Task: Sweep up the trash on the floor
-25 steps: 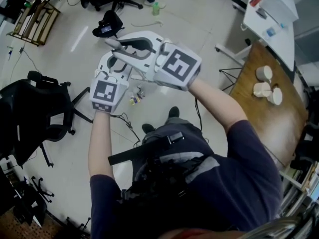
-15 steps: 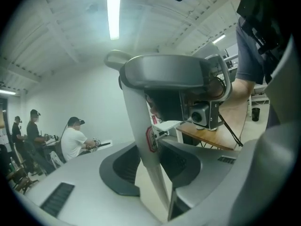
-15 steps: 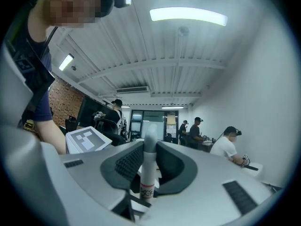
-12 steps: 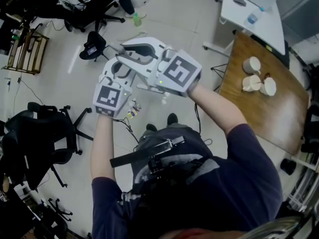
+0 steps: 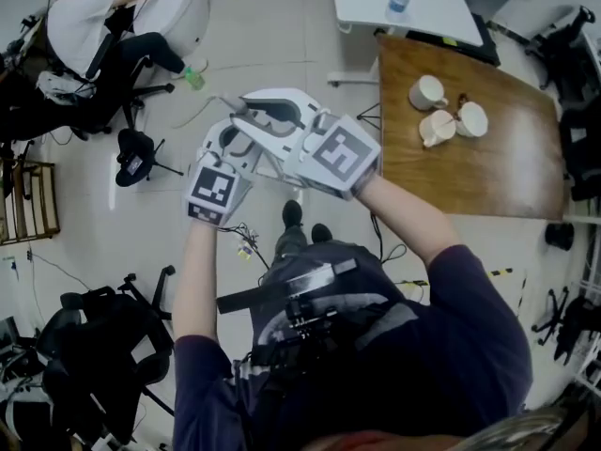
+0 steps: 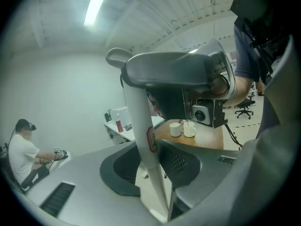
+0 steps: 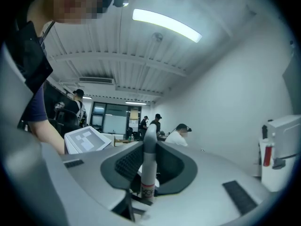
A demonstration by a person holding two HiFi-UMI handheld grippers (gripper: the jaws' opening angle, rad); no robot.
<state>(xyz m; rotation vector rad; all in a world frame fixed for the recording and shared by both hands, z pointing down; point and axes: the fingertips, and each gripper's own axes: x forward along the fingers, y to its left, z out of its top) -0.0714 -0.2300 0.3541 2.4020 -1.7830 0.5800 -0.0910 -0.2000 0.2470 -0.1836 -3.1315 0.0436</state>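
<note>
Pale office floor (image 5: 282,54), cables trailing across it. White pole (image 6: 141,121) is held out in front of the person by both grippers. Its long axis is steep and leaning, with the hanging loop (image 6: 117,56) at the top end pointing away from the person. The lower end is hidden under the grippers in the head view. Red label (image 6: 151,139) on the shaft sits right at the left pads.

Right gripper (image 7: 149,150) is clamped on the pole near the top, rounded tip poking just past its jaws. Left gripper (image 6: 153,147) is lower on the shaft, just beside the right one. Its jaws have just been closing in and the pads now sit against the pole on both sides, gripping it. Both forearms are raised with elbows bent; right forearm (image 5: 413,219) angles in from the desk side.

A few small bits (image 5: 245,250) lie on the floor near the shoes (image 5: 293,216), too small to identify. Wooden desk (image 5: 470,172) on the right carries three white cups (image 5: 438,128), with a white desk (image 5: 376,12) beyond it. Seated person (image 5: 80,26) far left, black chairs (image 5: 103,346) nearer.
</note>
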